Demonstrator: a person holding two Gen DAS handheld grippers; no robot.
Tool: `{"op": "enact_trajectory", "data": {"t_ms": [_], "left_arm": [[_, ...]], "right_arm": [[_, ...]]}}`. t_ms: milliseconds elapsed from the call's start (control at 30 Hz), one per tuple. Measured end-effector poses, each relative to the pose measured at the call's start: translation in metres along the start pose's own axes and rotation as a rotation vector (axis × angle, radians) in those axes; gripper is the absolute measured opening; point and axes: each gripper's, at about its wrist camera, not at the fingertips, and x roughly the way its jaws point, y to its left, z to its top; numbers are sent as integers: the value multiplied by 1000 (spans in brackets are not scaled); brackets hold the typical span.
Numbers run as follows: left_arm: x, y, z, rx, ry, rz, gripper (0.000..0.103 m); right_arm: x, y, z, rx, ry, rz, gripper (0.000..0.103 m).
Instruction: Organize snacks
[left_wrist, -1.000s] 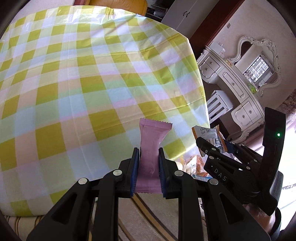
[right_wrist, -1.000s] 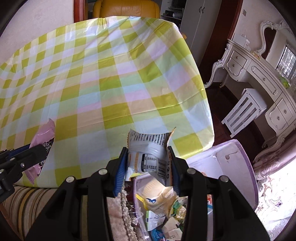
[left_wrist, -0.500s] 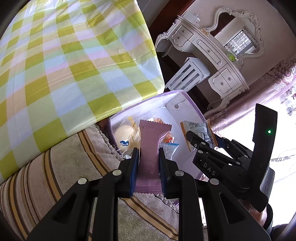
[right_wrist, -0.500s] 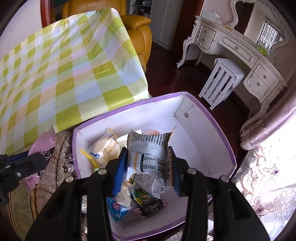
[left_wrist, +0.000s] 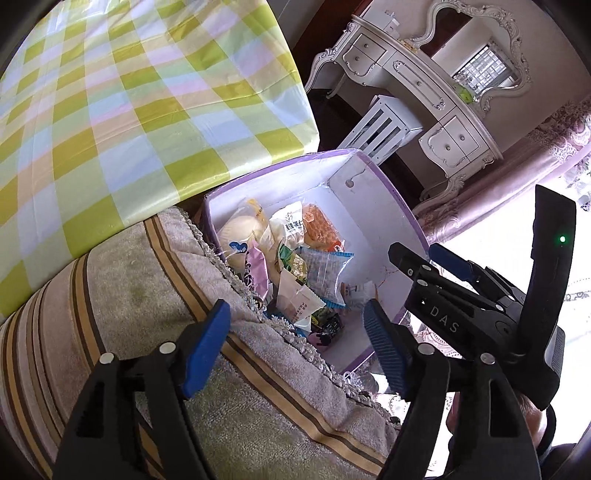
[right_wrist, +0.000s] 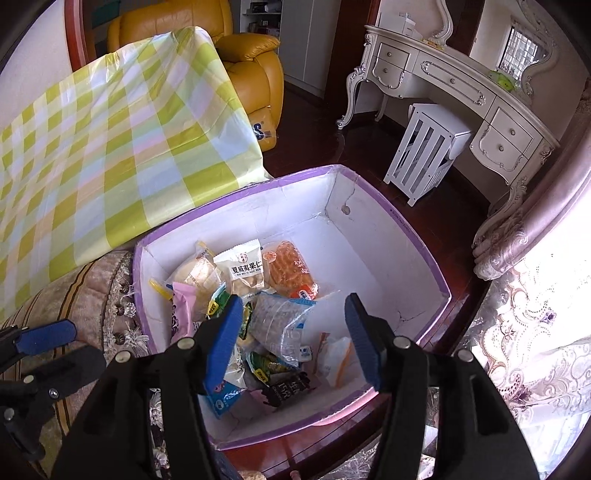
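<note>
Above the open box (right_wrist: 388, 236), the right gripper (right_wrist: 293, 332) hangs with its jaws apart and nothing between them; they have just been opening, and the black-and-white packet it carried half a second ago is gone from the pads. I cannot pick that packet out with certainty among the heap below. The left gripper (left_wrist: 295, 339) is in the same condition over the near edge of the box: jaws spread wide, just opened, empty. The pink wrapper (right_wrist: 183, 310) it was pinching now lies at the left side of the pile, close to the box wall, which suits a release from that side.

Both grippers point steeply down into the box, likely so that whatever is let go falls inside the walls rather than onto the striped cushion (left_wrist: 122, 317) beside it. The box sits low, next to that cushion and below the edge of the checked tablecloth (left_wrist: 129, 92), so snacks taken from the table have only a short way to travel.

Inside, the snacks (right_wrist: 258, 295) lie loose and overlapping: a bun, a white nut packet, an orange pack, a clear bag. Both deliveries look finished.
</note>
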Motion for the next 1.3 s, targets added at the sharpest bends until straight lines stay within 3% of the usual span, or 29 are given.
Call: {"op": "enact_trajectory", "data": {"t_ms": [67,433,633,1300], "left_arm": [[0,-4,-5,15,-3,0,87],[8,-13,-7,57,7,65,91],[6,-6,-5,6,-8,4,95],[10,-7,-3,3,-1,9,99]], "right_arm": [[-2,-1,-2,3,-2,-1,60],[5,-12,-10,29,19,-14,62],[9,-14,-12,32,28,-13,65],[12,-16,-17,33,42,-6,65]]}}
